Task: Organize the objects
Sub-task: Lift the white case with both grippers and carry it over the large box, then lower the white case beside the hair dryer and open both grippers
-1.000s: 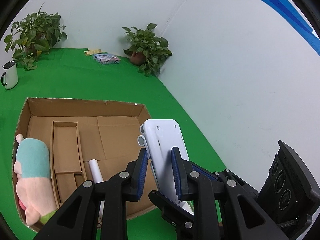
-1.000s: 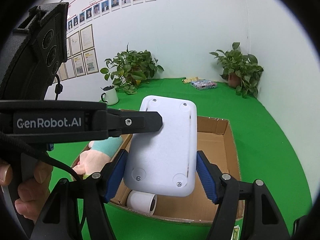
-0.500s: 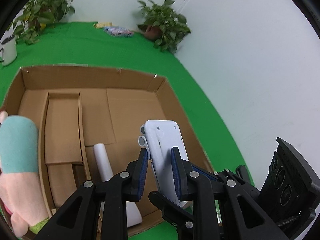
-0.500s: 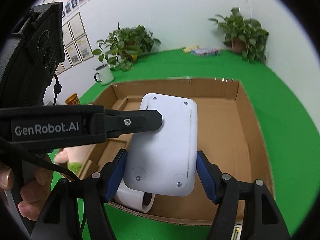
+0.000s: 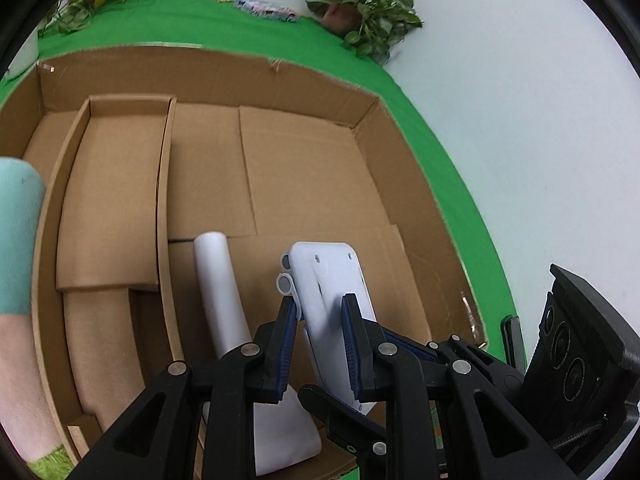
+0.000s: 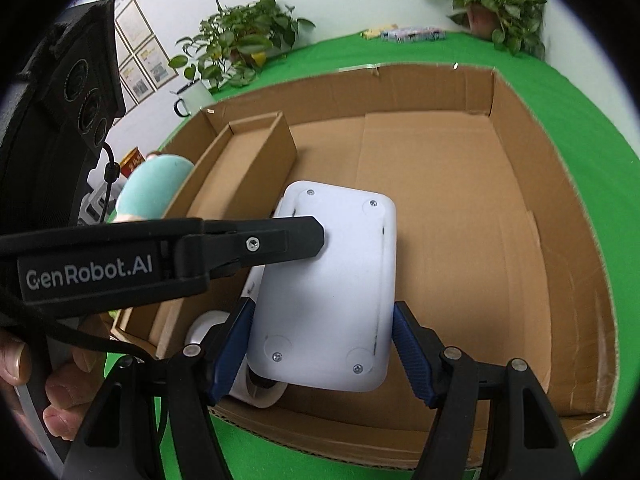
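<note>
We have the white plastic device (image 6: 324, 292) gripped from two directions, hanging above the floor of the cardboard box (image 5: 304, 184), near its front wall and not yet set down. The left claw (image 5: 320, 344) is nearly closed, pinching the device across its thin dimension; the right claw (image 6: 320, 344) stands about half open, its blue pads pressed on the two long sides.

We judge it a rigid, fairly light shell with a smooth, slippery skin, so the flat sides are where to hold it, as now; the rounded corners would slide out.

The left wrist view shows the device edge-on, with two small round knobs on its side, and the white roll (image 5: 224, 300) lying just beside it along the box floor. The right wrist view shows the broad screwed back instead, the roll's open end beneath it, the plush toy (image 6: 154, 188) beyond the inner divider (image 6: 256, 168), and a hand (image 6: 48, 380) on the left handle.
</note>
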`<state>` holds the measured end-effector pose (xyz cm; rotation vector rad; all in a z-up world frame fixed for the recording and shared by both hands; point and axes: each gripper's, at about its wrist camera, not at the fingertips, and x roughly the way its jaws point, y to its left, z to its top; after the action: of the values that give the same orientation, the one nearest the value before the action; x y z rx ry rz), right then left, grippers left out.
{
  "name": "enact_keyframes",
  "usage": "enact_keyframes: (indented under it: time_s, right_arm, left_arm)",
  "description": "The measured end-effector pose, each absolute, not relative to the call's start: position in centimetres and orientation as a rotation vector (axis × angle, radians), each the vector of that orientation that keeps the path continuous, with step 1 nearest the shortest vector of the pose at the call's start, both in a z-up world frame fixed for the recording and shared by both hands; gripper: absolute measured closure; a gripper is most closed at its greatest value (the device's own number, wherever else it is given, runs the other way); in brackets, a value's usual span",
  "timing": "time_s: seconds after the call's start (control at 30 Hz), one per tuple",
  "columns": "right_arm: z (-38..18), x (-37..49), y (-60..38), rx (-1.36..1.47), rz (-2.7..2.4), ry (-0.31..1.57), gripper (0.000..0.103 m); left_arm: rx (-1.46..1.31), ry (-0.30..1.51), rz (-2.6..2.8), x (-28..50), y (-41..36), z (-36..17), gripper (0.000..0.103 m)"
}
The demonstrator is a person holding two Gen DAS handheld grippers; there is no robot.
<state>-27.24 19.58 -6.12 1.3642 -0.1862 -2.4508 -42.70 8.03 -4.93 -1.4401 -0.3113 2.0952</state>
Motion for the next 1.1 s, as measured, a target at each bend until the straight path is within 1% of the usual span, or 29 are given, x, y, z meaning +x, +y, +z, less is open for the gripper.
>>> enact_keyframes:
  time_s: [0.2, 0.3, 0.4, 0.53, 0.67, 0.7, 0.73, 0.77, 0.8, 0.87, 0.97, 1.1]
  right_arm:
    - [-6.8, -27.8, 19.9, 1.429, -2.388, -0.241, 0.033]
    - [-6.8, -27.8, 20.2, 1.438, -2.356, -0.264, 0.032]
    - [-6.7, -27.8, 20.8, 1.443, -2.342, -0.284, 0.031]
    - [-6.4, -27.9, 21.4, 1.438, -2.348, -0.301, 0.031]
    - [-6.1, -28.3, 21.6, 1.44, -2.37, -0.275, 0.031]
    - [-6.2, -28.4, 21.5, 1.446, -2.374, -0.265, 0.033]
    - [-6.3, -28.4, 21.4, 1.451, -2.376, -0.256, 0.04]
    - [-6.4, -28.4, 21.2, 1.46, -2.374, -0.244, 0.049]
    - [-6.5, -28.4, 21.1, 1.467, -2.369, -0.238, 0.053]
    - [-6.9, -28.2, 20.8, 1.481, -2.36, -0.216, 0.07]
    - [-6.9, -28.2, 20.7, 1.487, -2.356, -0.217, 0.072]
    - [-7.0, -28.2, 20.9, 1.505, -2.319, -0.258, 0.072]
  left_arm:
    - [-1.469, -0.346, 2.079, -42.7, 7.7, -6.0, 0.083]
    - [-1.462, -0.327, 2.111, -42.6, 7.2, -5.6, 0.084]
    - [-1.431, -0.337, 2.113, -42.1, 6.7, -4.7, 0.082]
    - [-1.358, -0.275, 2.198, -40.6, 5.3, -2.7, 0.081]
    - [-1.31, -0.194, 2.332, -39.0, 2.7, -1.5, 0.081]
    - [-1.304, -0.179, 2.364, -38.5, 2.0, -1.4, 0.081]
    - [-1.308, -0.174, 2.38, -38.2, 1.3, -1.5, 0.081]
    - [-1.319, -0.169, 2.393, -37.9, 0.8, -1.7, 0.081]
    - [-1.331, -0.161, 2.4, -37.6, 0.4, -1.9, 0.081]
    - [-1.352, -0.148, 2.401, -37.1, 0.0, -2.5, 0.081]
    - [-1.379, -0.168, 2.378, -36.6, 0.1, -3.7, 0.081]
    - [-1.424, -0.328, 2.301, -36.5, -0.2, -4.7, 0.08]
